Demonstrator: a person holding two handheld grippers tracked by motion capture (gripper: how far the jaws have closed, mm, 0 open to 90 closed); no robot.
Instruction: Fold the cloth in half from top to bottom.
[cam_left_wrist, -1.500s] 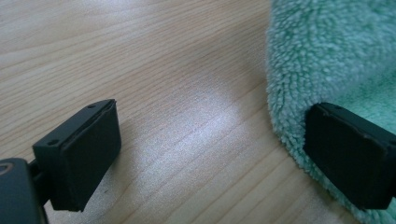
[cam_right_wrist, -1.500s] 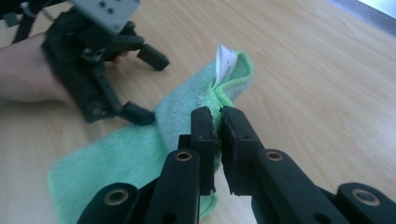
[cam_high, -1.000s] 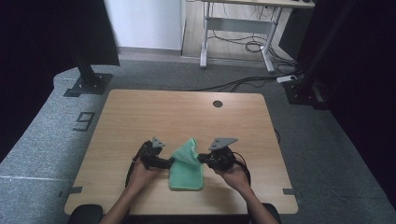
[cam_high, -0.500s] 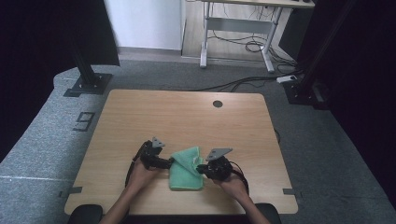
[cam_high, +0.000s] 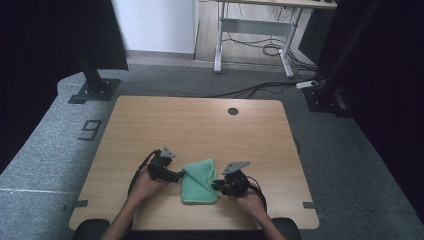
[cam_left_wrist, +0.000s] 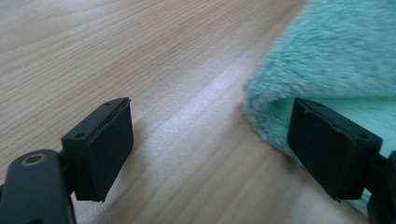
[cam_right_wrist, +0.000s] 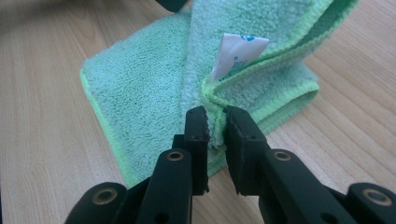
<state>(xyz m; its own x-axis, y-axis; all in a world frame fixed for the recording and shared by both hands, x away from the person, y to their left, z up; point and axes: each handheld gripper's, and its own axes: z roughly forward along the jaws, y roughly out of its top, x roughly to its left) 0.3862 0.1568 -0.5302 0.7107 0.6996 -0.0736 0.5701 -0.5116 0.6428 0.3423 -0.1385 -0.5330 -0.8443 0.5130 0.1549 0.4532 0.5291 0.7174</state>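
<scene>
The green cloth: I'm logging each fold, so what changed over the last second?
The right tool, pinching the green cloth, carried the raised flap down flat; its jaws have just been opening slightly, fabric between them. The left tool, open at the cloth's edge, has just been closing slightly. The table is unchanged.

folded green microfibre cloth (cam_high: 199, 181) lies on the wooden table (cam_high: 200, 125) near its front edge; left gripper (cam_high: 176, 175) beside its left edge; right gripper (cam_high: 216, 186) at its right.

Dim room, soft glare, close-ups blurred.
</scene>
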